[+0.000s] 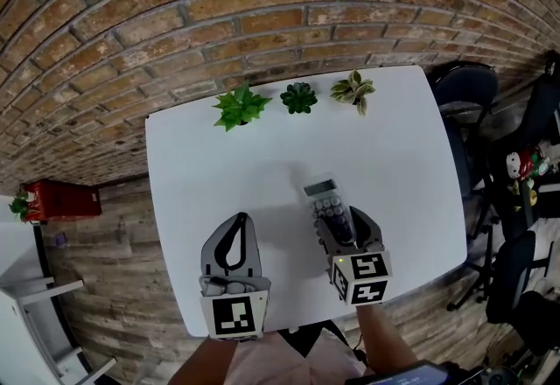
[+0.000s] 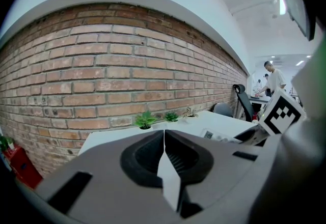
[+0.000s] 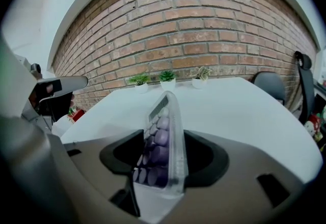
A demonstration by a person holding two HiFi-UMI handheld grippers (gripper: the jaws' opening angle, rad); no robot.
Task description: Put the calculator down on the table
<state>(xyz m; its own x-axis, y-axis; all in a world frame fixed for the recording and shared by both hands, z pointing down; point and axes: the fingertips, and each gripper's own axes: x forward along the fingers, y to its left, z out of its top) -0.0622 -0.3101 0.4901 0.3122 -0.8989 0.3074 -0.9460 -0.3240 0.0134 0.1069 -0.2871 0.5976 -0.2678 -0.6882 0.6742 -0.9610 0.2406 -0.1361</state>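
Note:
A grey calculator [image 1: 331, 208] with purple keys lies on the white table [image 1: 219, 164], its near end between the jaws of my right gripper [image 1: 343, 220]. In the right gripper view the calculator [image 3: 163, 136] stands tilted on its long edge and leans toward the right jaw, with a dark gap on its left side, so the jaws are open around it. My left gripper [image 1: 240, 219] hovers over the table's near left part, shut and empty; its jaws meet in a line [image 2: 164, 134]. The calculator [image 2: 216, 135] also shows at the right of the left gripper view.
Three small potted plants [image 1: 239, 106] [image 1: 298, 97] [image 1: 353, 88] stand along the table's far edge against the brick wall. Black office chairs [image 1: 464, 86] stand right of the table. A red box [image 1: 61, 199] sits on the wooden floor at the left.

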